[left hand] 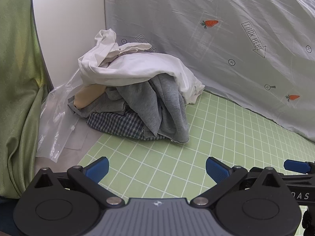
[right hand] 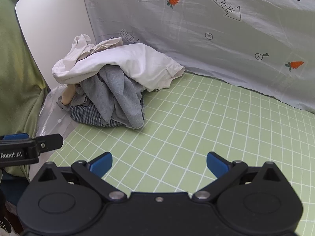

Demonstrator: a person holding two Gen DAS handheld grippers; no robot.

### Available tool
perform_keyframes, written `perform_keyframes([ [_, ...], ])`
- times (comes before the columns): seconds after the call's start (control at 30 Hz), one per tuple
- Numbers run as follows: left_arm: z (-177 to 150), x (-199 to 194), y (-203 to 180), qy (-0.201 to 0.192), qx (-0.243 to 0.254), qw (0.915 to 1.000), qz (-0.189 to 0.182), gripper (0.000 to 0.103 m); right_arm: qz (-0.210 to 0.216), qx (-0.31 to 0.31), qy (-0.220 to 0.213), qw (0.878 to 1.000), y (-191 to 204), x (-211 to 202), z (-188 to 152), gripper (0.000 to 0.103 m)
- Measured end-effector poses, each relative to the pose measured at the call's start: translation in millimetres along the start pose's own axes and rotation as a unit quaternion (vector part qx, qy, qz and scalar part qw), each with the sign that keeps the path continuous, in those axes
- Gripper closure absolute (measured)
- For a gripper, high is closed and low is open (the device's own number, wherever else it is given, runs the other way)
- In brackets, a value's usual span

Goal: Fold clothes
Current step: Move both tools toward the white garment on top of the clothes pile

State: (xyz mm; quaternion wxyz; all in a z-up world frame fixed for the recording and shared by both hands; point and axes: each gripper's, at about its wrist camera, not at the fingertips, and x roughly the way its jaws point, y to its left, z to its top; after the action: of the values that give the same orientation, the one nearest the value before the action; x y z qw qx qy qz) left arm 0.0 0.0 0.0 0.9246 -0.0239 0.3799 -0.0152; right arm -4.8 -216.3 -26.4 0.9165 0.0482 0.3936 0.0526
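Resting clothes heap, both tongs spread wide

Piled at the far left corner of the desk (left hand: 177,157) is a heap of clothes (left hand: 135,98): a white garment (left hand: 133,68) is draped over a grey garment (left hand: 167,106), with a checked garment (left hand: 118,123) underneath and a beige piece (left hand: 88,96) tucked in at the left. A clear plastic bag (left hand: 55,129) is seen just beside the heap. The left tongs (left hand: 157,170) are held wide apart and empty over the green grid mat. The right tongs (right hand: 159,165) are likewise spread wide, nothing gripped, well apart from the heap
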Motion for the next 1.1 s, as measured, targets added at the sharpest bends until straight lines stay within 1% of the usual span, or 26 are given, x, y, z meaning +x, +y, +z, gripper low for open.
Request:
perform_keyframes([
  [0.1,0.4,-0.1,-0.2,-0.002,-0.008,0.9999,-0.009,0.000,-0.001,0.000,-0.001,1.000,-0.1,1.0,0.0,0.000],
  [0.57,-1.4,6.7,-2.2,0.014,0.000,0.9999,0.002,0.000,0.001,0.005,0.002,1.000,-4.4,1.1,0.2,0.000],
  [1.1,-2.7,2.0,-0.7,0.016,0.000,0.9999,0.003,0.000,0.002,0.004,0.004,1.000,-1.4,-0.8,-1.7,0.000],
])
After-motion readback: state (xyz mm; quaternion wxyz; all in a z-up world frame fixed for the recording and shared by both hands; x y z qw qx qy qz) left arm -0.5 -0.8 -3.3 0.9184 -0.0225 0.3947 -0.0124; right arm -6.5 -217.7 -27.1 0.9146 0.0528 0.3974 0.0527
